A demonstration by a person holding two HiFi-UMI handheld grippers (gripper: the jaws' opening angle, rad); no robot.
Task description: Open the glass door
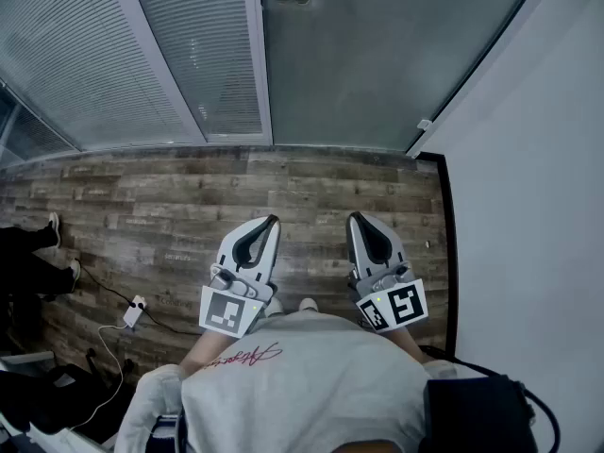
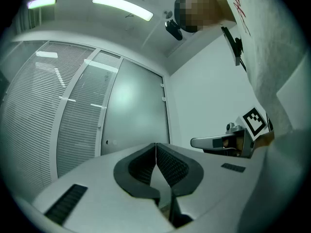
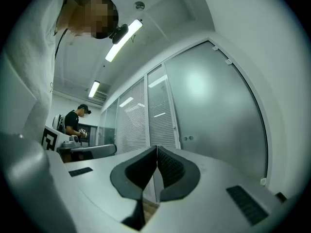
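Since the glass door (image 1: 377,64) at twelve o'clock lies beyond reach, left gripper (image 1: 271,222) and right gripper (image 1: 356,218) idle, jaws pressed together (both empty), perhaps to push.

We've got both grippers out in front of the chest, side by side, near each other and roughly level. The left gripper (image 1: 273,221) angles toward one o'clock, jaws pressed together tip to tip, nothing between them. The right gripper (image 1: 356,217) leans toward eleven o'clock, its jaws closed too and empty. The two tips converge without touching. The left cube (image 1: 229,311) sits at seven o'clock from its tips, the right cube (image 1: 396,307) at five.
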